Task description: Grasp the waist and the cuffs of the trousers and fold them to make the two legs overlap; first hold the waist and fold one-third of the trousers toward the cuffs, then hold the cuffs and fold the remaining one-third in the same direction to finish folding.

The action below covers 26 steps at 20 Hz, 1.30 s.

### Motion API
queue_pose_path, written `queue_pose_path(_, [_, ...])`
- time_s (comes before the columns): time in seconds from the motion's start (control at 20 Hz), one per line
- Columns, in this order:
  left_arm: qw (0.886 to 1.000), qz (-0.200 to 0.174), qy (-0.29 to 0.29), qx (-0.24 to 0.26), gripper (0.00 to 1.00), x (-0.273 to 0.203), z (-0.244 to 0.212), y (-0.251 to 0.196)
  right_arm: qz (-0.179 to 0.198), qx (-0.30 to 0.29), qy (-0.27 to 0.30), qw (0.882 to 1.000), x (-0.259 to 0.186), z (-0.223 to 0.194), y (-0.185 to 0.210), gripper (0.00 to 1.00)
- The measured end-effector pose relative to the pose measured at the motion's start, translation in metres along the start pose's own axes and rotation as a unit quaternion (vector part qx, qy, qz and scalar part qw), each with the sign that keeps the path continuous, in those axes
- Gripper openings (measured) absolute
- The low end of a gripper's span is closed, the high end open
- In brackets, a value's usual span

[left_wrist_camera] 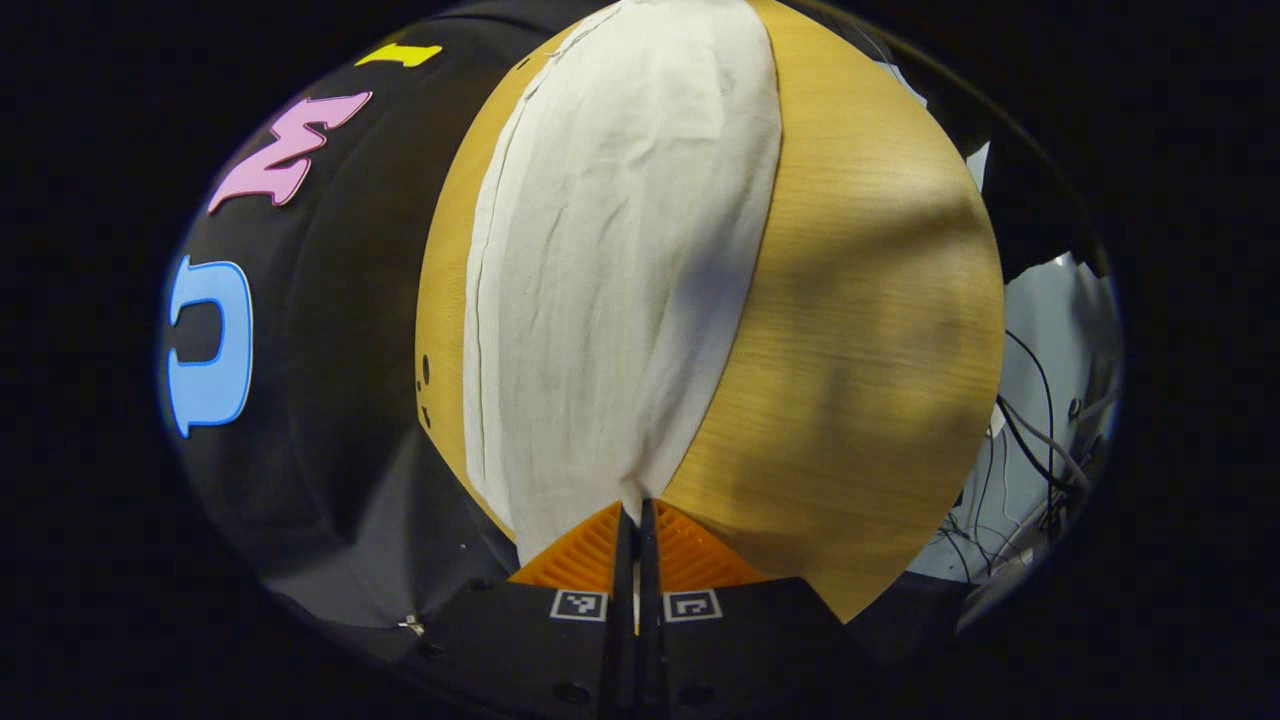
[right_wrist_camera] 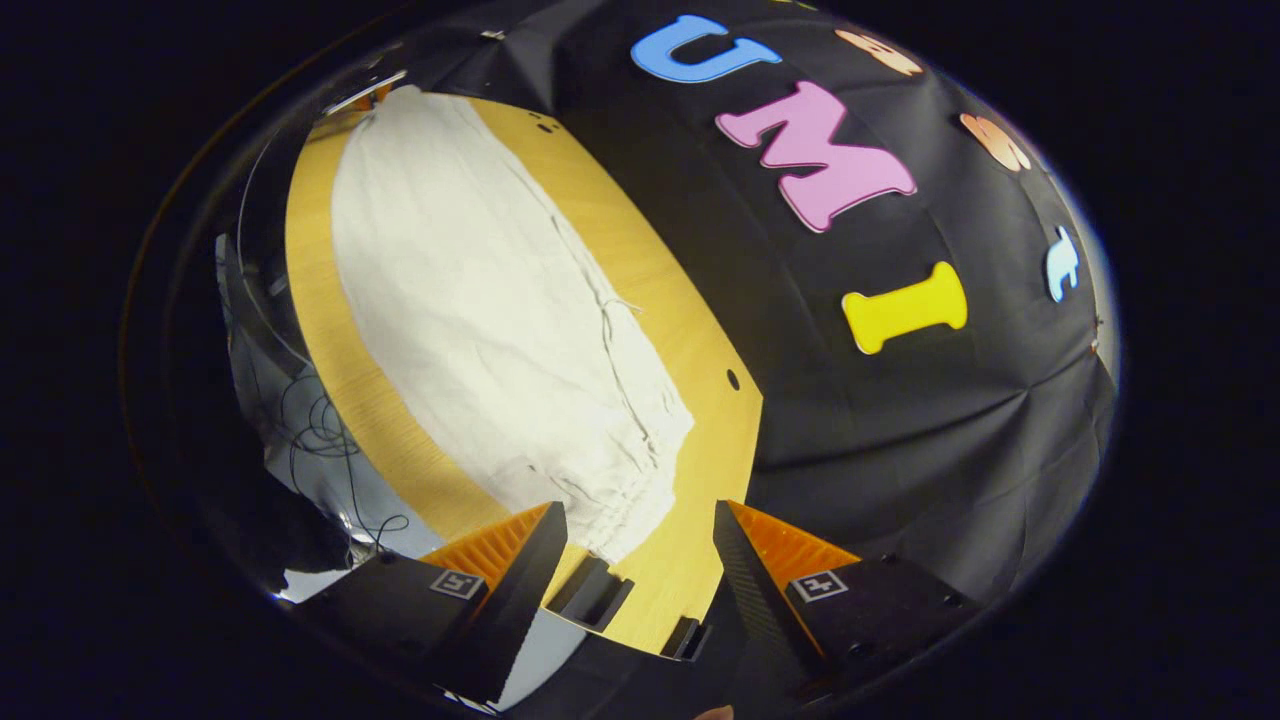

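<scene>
Two grippers are in play over a pair of white trousers (left_wrist_camera: 610,260) spread along a yellow wooden bench (left_wrist_camera: 860,330). In the left gripper view, the left gripper (left_wrist_camera: 637,520) has its jaws pressed together right at the near end of the trousers, and a narrow point of white cloth runs down into the slit between them, so they are pinching the fabric's edge. From that pinch the trousers stretch away across the bench toward its far end, lightly creased, with a long seam running down the side nearest the booth's black wall. Bare wood lies on the other side of the trousers, crossed by soft shadows. Beyond that edge of the bench, a tangle of dark cables (left_wrist_camera: 1030,440) lies on a pale floor.

Over in the right gripper view, the right gripper (right_wrist_camera: 640,540) hangs with its jaws spread wide, nothing between them but open bench. The trousers (right_wrist_camera: 480,320) lie flat here too, and their gathered waist (right_wrist_camera: 640,480) sits just ahead of the open jaws, close to one finger yet apart from both. Small round holes (right_wrist_camera: 733,380) dot the bench (right_wrist_camera: 690,330) beside the trousers, toward the wall. More cables (right_wrist_camera: 320,430) trail past the bench's opposite edge.
</scene>
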<state>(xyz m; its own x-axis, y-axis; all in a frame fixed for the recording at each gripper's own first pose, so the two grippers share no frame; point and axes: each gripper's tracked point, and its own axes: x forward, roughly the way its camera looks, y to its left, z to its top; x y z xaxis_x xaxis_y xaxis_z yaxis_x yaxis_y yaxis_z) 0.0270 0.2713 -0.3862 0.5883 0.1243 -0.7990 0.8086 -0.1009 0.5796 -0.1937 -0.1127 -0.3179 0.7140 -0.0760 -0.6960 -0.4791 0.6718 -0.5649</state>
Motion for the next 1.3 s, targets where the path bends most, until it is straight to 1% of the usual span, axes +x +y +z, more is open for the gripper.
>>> queue_pose_path(0.15, [1.000,-0.019,0.002,-0.014,0.06,0.000,0.001,-0.001,0.033,-0.054,0.001,0.998,0.016,-0.011,0.025,0.95])
queue_pose_path(0.25, [1.000,-0.020,0.004,-0.006,0.06,0.000,0.001,-0.001,0.055,-0.090,0.008,0.994,0.029,-0.022,0.043,0.95])
queue_pose_path(0.4, [1.000,-0.018,0.008,0.005,0.06,0.001,-0.001,0.000,0.082,-0.128,0.021,0.988,0.045,-0.042,0.056,0.94])
queue_pose_path(0.45, [1.000,-0.020,0.010,0.002,0.06,0.000,-0.001,0.000,0.085,-0.141,0.020,0.986,0.050,-0.043,0.061,0.94])
queue_pose_path(0.5, [1.000,-0.023,0.012,-0.003,0.06,0.000,-0.001,-0.001,0.079,-0.158,0.016,0.984,0.056,-0.040,0.059,0.92])
queue_pose_path(0.55, [1.000,-0.026,0.013,-0.009,0.06,-0.001,0.000,-0.001,0.075,-0.174,0.011,0.982,0.062,-0.035,0.056,0.87])
queue_pose_path(0.65, [0.999,-0.029,0.016,-0.015,0.06,0.000,0.000,-0.001,0.078,-0.190,0.000,0.979,0.075,-0.027,0.054,0.86])
queue_pose_path(0.75, [0.999,-0.027,0.017,-0.015,0.06,0.001,0.000,0.000,0.083,-0.194,-0.002,0.977,0.088,-0.023,0.050,0.86])
queue_pose_path(0.85, [0.999,-0.025,0.019,-0.016,0.06,0.001,-0.001,0.000,0.080,-0.195,0.000,0.977,0.098,-0.020,0.046,0.81])
queue_pose_path(0.95, [0.999,-0.024,0.021,-0.020,0.06,0.002,-0.001,0.000,0.085,-0.187,0.015,0.979,0.107,-0.021,0.047,0.77])
queue_pose_path(1.0, [0.999,-0.023,0.022,-0.024,0.06,0.002,-0.002,0.000,0.108,-0.174,0.032,0.978,0.108,-0.026,0.057,0.55])
queue_pose_path(1.05, [0.999,-0.024,0.022,-0.029,0.06,0.001,-0.001,0.000,0.108,-0.174,0.047,0.978,0.109,-0.033,0.062,0.33])
queue_pose_path(1.1, [0.999,-0.024,0.025,-0.033,0.06,0.002,-0.001,0.001,0.104,-0.183,0.043,0.977,0.105,-0.032,0.062,0.11])
queue_pose_path(1.15, [0.999,-0.023,0.026,-0.032,0.06,0.002,0.000,0.001,0.105,-0.194,0.042,0.975,0.103,-0.030,0.061,0.08])
queue_pose_path(1.3, [1.000,-0.015,0.022,-0.013,0.06,0.002,-0.001,0.002,0.114,-0.209,0.038,0.970,0.096,-0.030,0.063,0.09])
